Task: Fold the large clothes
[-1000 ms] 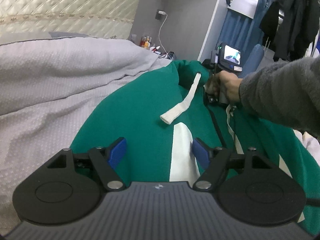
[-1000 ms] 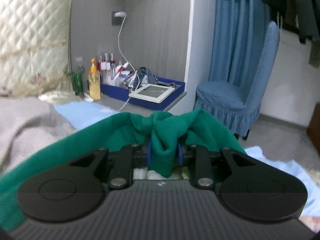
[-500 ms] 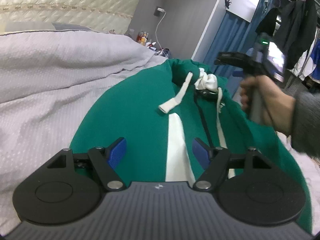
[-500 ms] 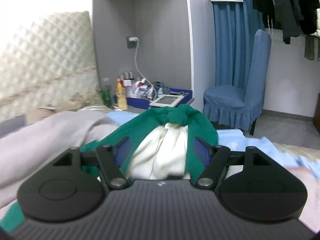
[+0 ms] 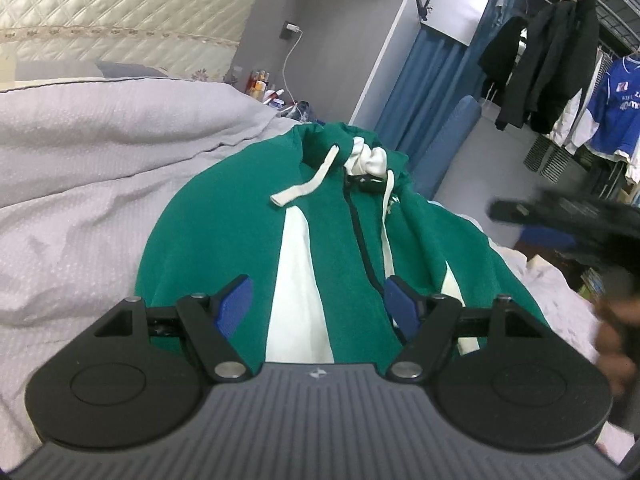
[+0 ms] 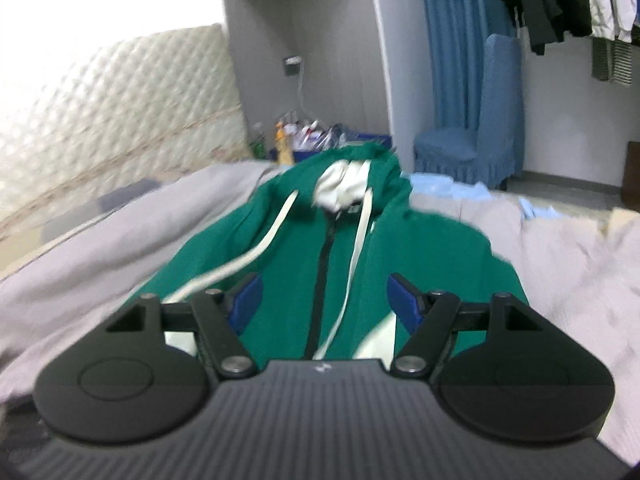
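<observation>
A green zip hoodie (image 5: 224,232) with white panels and white drawstrings lies front-up on the grey bedspread (image 5: 80,152), hood bunched at the far end. It also shows in the right wrist view (image 6: 420,248). My left gripper (image 5: 320,304) is open and empty, low over the hoodie's lower part. My right gripper (image 6: 326,300) is open and empty, above the hoodie's middle over the zip. In the left wrist view the right gripper shows blurred at the right edge (image 5: 560,216), away from the cloth.
A quilted headboard (image 5: 120,8) stands at the left. A cluttered bedside shelf (image 6: 312,136) and a blue chair (image 6: 472,148) stand beyond the hood. Clothes hang on a rack (image 5: 560,60) at the right. White bedding (image 5: 540,280) lies right of the hoodie.
My right gripper let go of the hood, opened, and pulled back toward me and to the right. The hood now rests bunched on the bed. My left gripper stayed open and lifted slightly.
</observation>
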A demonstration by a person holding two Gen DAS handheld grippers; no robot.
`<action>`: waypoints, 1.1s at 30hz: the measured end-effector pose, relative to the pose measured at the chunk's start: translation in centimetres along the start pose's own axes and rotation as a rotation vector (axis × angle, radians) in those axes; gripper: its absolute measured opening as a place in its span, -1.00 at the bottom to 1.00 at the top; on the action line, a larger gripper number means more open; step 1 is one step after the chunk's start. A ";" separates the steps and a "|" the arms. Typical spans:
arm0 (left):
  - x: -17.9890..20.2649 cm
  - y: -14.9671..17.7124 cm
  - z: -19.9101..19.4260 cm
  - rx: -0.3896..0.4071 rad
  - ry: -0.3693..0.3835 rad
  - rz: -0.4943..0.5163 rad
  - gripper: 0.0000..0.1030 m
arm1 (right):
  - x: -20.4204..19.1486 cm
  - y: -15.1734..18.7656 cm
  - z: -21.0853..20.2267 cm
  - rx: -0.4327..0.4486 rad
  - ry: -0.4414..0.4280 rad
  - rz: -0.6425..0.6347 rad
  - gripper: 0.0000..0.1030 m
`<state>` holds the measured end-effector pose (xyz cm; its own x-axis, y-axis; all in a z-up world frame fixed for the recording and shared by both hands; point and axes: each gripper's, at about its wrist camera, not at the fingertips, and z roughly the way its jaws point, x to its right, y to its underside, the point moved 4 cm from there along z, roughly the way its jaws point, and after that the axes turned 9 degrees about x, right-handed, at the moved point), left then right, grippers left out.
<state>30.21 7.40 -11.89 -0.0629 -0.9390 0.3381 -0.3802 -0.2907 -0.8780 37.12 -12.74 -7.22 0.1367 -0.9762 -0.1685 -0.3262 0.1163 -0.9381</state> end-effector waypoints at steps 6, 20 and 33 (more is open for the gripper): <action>1.0 0.4 -3.0 -0.014 -0.005 -0.015 0.50 | -0.2 2.7 -7.1 -0.064 -0.048 -0.023 0.39; 2.8 2.6 -9.6 -0.062 -0.126 0.015 0.50 | 0.3 7.8 -11.9 -0.228 -0.111 -0.024 0.72; 0.0 3.5 -8.4 -0.144 -0.164 -0.129 0.50 | 0.7 9.0 -11.6 -0.224 -0.130 -0.005 0.99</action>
<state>21.11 7.94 -12.11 0.1406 -0.9163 0.3749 -0.5038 -0.3922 -0.7697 23.43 -14.52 -12.23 0.2535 -0.9431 -0.2154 -0.5223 0.0540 -0.8511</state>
